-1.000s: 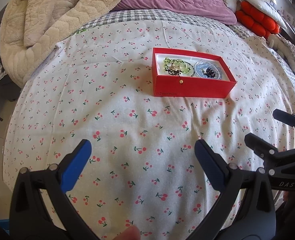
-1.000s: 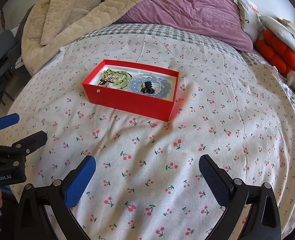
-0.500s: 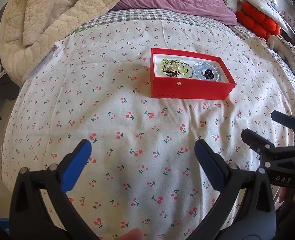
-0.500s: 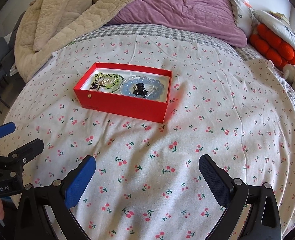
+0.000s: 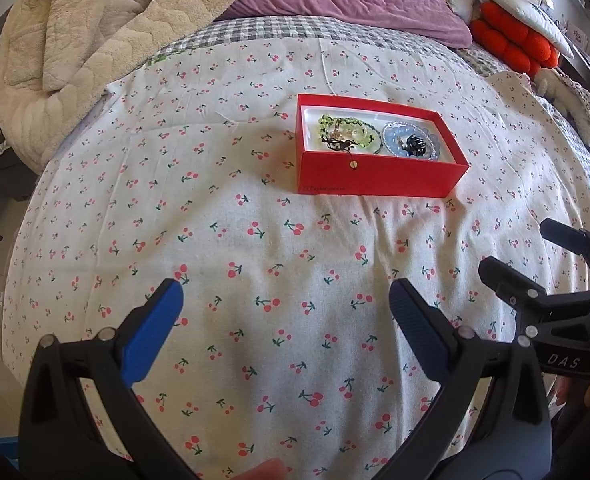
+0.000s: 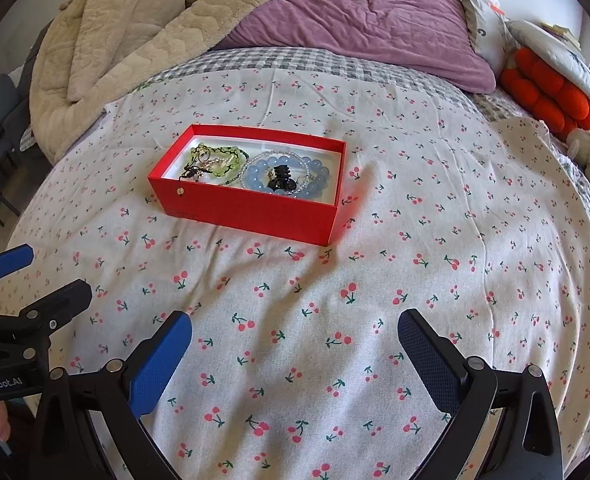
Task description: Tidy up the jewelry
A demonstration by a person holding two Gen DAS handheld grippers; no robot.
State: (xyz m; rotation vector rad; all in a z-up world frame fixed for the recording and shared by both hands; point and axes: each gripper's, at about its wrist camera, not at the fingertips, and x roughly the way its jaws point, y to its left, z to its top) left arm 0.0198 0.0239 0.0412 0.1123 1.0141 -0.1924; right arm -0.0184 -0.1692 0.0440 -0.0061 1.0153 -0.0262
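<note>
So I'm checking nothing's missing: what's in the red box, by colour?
Green bead bracelet: 1
Blue bead bracelet: 1
Black clip-like piece: 1
Small gold-coloured bits on the green one: too tangled to count
Total clearly seen in the red box: 3

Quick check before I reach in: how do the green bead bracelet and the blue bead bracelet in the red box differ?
The green bead bracelet has small beads and lies tangled with a dark cord at the box's left end; the blue bead bracelet has larger, pale beads in a neat ring at the right end, around a black hair clip. Both lie inside the open red box.
</note>
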